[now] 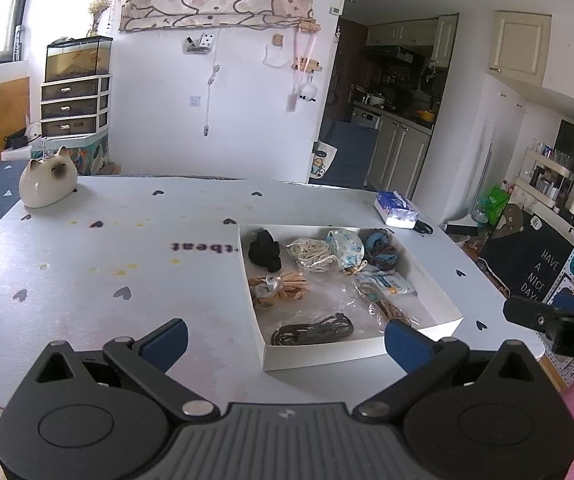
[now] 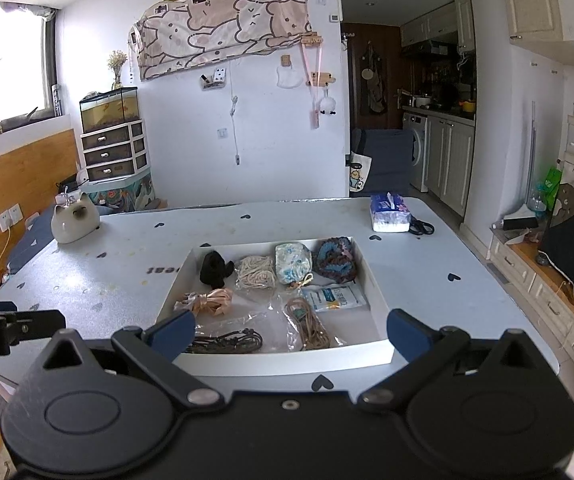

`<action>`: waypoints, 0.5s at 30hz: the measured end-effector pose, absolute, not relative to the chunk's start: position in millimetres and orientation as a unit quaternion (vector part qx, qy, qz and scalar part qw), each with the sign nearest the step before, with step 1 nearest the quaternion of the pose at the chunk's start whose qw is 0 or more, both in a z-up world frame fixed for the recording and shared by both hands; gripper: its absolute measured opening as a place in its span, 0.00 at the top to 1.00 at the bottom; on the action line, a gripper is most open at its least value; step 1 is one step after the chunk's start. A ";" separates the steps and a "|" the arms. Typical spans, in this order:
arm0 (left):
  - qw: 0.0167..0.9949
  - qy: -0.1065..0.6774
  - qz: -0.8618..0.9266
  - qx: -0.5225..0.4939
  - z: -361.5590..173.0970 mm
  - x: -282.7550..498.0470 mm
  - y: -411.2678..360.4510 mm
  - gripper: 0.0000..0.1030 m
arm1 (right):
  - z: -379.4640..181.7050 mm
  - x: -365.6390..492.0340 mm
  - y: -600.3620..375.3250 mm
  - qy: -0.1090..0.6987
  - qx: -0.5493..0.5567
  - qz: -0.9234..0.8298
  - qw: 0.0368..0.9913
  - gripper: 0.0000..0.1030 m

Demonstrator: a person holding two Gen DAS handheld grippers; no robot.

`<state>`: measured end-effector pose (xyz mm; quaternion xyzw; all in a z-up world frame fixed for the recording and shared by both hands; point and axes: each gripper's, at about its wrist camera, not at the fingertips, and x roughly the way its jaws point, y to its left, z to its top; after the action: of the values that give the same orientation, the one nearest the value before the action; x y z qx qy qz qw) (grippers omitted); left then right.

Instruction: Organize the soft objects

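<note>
A shallow white box (image 1: 361, 350) (image 2: 287, 356) lies on the table and holds several soft items. Among them are a black plush piece (image 1: 263, 254) (image 2: 215, 267), a cream cord bundle (image 1: 313, 254) (image 2: 255, 273), a floral pouch (image 1: 345, 249) (image 2: 293, 262), a blue-brown crocheted piece (image 1: 381, 246) (image 2: 335, 260), a tan ribbon bundle (image 1: 279, 286) (image 2: 211, 300), a dark cord (image 1: 313, 330) (image 2: 227, 340) and a white-blue packet (image 2: 335, 297). My left gripper (image 1: 285, 338) is open, empty, near the box's front left. My right gripper (image 2: 291, 330) is open and empty, straddling the box's front rim.
A ceramic cat figure (image 1: 49, 180) (image 2: 75, 218) sits at the table's far left. A tissue pack (image 1: 395, 209) (image 2: 391, 213) with black scissors (image 2: 422, 226) beside it lies at the far right. The table edge (image 1: 543, 344) drops off at the right.
</note>
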<state>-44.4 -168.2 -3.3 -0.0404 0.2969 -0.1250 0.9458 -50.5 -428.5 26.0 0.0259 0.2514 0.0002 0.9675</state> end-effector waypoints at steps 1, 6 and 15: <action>0.946 0.297 -0.125 -0.040 -3.2 -44.4 -167.4 0.00 | 26.0 -50.7 -428.5 0.251 0.026 0.000 0.968 0.00; 0.946 0.297 -0.125 -0.040 -3.2 -44.6 -167.2 0.00 | 25.6 -50.5 -428.4 0.252 0.026 0.000 0.967 0.00; 0.946 0.297 -0.121 -0.042 -2.1 -43.6 -164.9 0.00 | 25.6 -51.0 -428.0 0.252 0.026 0.000 0.967 0.00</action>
<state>-43.6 -164.9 -2.1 -0.0416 0.2969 -0.1215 0.9462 -51.0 -428.0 25.6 0.0259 0.2518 0.0000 0.9674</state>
